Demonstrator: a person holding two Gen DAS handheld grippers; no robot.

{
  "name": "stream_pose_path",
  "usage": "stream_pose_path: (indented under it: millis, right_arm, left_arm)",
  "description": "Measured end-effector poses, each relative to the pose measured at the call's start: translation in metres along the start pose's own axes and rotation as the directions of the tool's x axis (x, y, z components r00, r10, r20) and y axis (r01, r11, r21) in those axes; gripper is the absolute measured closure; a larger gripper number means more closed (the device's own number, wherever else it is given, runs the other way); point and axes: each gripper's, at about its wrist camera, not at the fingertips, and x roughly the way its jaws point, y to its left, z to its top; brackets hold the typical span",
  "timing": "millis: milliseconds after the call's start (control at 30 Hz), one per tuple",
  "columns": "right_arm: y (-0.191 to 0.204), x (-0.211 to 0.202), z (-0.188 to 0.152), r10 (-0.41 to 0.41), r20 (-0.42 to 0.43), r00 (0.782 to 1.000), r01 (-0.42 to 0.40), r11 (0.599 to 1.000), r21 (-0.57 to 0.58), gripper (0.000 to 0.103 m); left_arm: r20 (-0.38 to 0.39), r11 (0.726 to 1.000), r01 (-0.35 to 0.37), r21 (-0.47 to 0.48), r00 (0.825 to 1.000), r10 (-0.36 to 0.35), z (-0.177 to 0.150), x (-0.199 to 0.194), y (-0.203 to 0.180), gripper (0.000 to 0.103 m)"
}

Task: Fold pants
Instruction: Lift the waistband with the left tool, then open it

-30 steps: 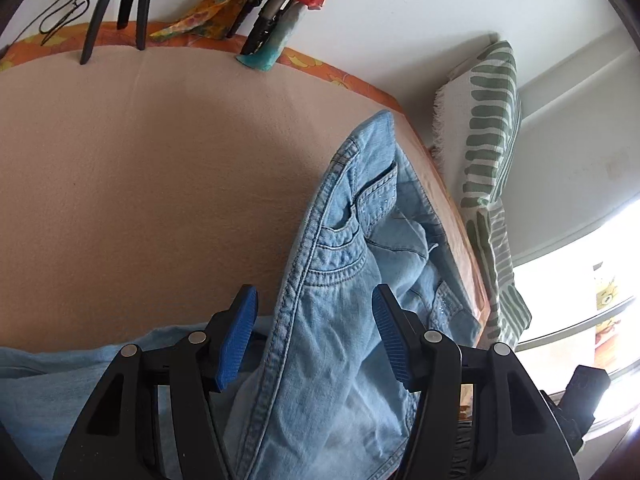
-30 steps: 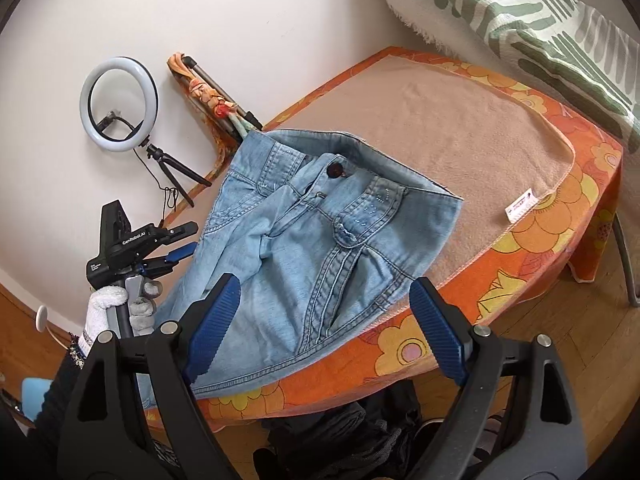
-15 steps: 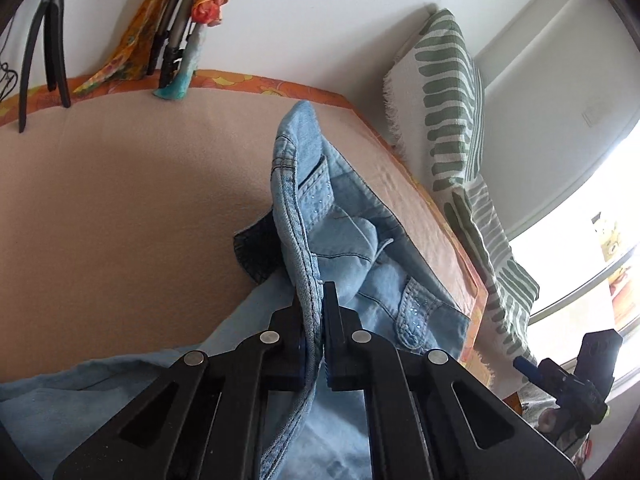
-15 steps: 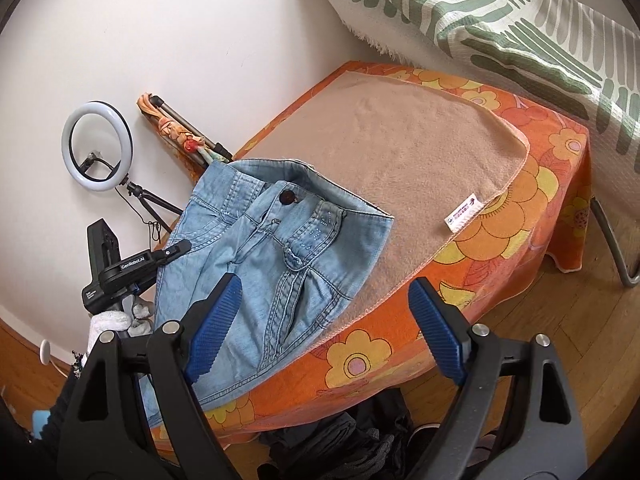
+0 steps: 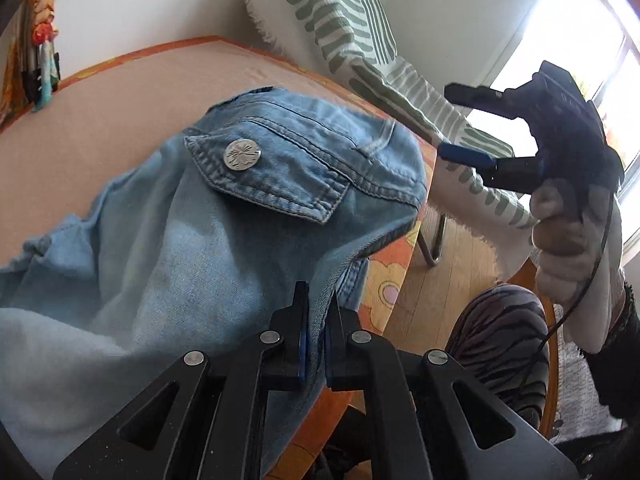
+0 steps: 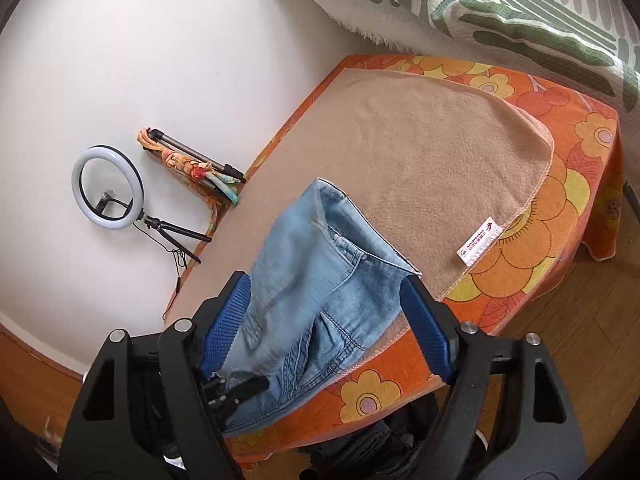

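Light blue denim pants (image 5: 224, 216) lie on a tan blanket (image 5: 100, 120), folded in half lengthwise, with a back pocket flap and silver button on top. My left gripper (image 5: 316, 344) is shut on the pants' edge near the table's front. The pants also show in the right wrist view (image 6: 320, 280), reaching over the table edge. My right gripper (image 6: 324, 336) is open and empty, held above the pants; it also appears in the left wrist view (image 5: 472, 128), held by a gloved hand.
The blanket (image 6: 420, 160) lies on an orange floral cloth (image 6: 540, 208) over the table. A green striped textile (image 6: 500, 8) hangs at the right. A ring light (image 6: 106, 194) and a tripod (image 6: 192, 160) stand by the white wall. Wooden floor (image 6: 580, 340) lies below.
My left gripper, shut on the pants' edge, has carried it across toward the table's front, folding the pants over. My right gripper has stayed open and moved closer above the pants.
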Motion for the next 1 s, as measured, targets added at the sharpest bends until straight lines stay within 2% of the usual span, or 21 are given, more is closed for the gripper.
stream_pose_path:
  millis: [67, 133, 200, 300, 367, 467, 533, 600, 767, 867, 900, 933, 967, 1000]
  right_arm:
    - [-0.003, 0.008, 0.008, -0.002, -0.019, 1.000, 0.002, 1.000, -0.004, 0.027]
    - [-0.004, 0.019, 0.014, -0.032, -0.047, 0.998, 0.031, 0.999, -0.034, 0.034]
    - [-0.005, 0.032, 0.019, -0.077, -0.075, 0.994, 0.070, 0.994, -0.087, 0.035]
    - [-0.004, 0.061, 0.031, -0.114, -0.138, 0.984, 0.088, 0.980, -0.181, 0.035]
    - [-0.001, 0.078, 0.042, -0.140, -0.137, 0.981, 0.103, 0.964, -0.244, 0.034]
    - [0.004, 0.101, 0.061, -0.125, -0.145, 0.981, 0.080, 0.955, -0.286, 0.032]
    - [0.009, 0.119, 0.069, -0.100, -0.163, 0.981, 0.049, 0.955, -0.292, 0.023]
    - [0.016, 0.138, 0.073, -0.091, -0.186, 0.978, 0.027, 0.947, -0.320, 0.021]
    - [0.027, 0.183, 0.068, -0.158, -0.244, 0.957, 0.036, 0.898, -0.439, 0.020]
    - [0.024, 0.195, 0.062, -0.121, -0.295, 0.948, -0.019, 0.903, -0.429, 0.023]
    - [0.024, 0.197, 0.059, -0.101, -0.317, 0.943, -0.044, 0.906, -0.420, 0.038]
    - [0.024, 0.200, 0.055, -0.089, -0.334, 0.938, -0.062, 0.907, -0.417, 0.070]
    - [0.026, 0.201, 0.052, -0.089, -0.345, 0.934, -0.068, 0.906, -0.419, 0.087]
    - [0.028, 0.201, 0.050, -0.089, -0.351, 0.932, -0.069, 0.909, -0.412, 0.096]
  left_arm:
    - [-0.024, 1.000, -0.019, 0.007, 1.000, 0.019, -0.005, 0.011, -0.001, 0.099]
    - [-0.018, 1.000, -0.024, 0.011, 1.000, 0.024, -0.007, 0.013, -0.002, 0.099]
    - [-0.017, 0.999, -0.032, 0.023, 0.999, 0.032, -0.007, 0.012, -0.004, 0.099]
    - [-0.019, 0.999, -0.040, 0.022, 0.999, 0.040, -0.009, 0.011, -0.010, 0.099]
    - [-0.002, 0.999, -0.048, -0.005, 0.999, 0.048, -0.007, 0.010, -0.011, 0.099]
    - [0.033, 0.998, -0.042, -0.046, 0.998, 0.044, -0.012, 0.005, -0.009, 0.099]
    - [0.041, 0.997, -0.046, -0.056, 0.998, 0.048, -0.015, 0.005, -0.010, 0.099]
    - [0.045, 0.996, -0.046, -0.070, 0.998, 0.050, -0.016, 0.005, -0.010, 0.099]
    - [0.061, 0.995, -0.068, -0.069, 0.996, 0.072, -0.019, 0.003, -0.015, 0.099]
    - [0.058, 0.995, -0.078, -0.066, 0.995, 0.082, -0.020, 0.003, -0.017, 0.099]
    - [0.057, 0.995, -0.081, -0.066, 0.995, 0.085, -0.020, 0.004, -0.018, 0.099]
    - [0.053, 0.994, -0.084, -0.066, 0.995, 0.087, -0.020, 0.006, -0.018, 0.099]
    - [0.046, 0.994, -0.082, -0.066, 0.995, 0.085, -0.020, 0.009, -0.018, 0.098]
    - [0.036, 0.995, -0.077, -0.065, 0.996, 0.079, -0.021, 0.011, -0.017, 0.098]
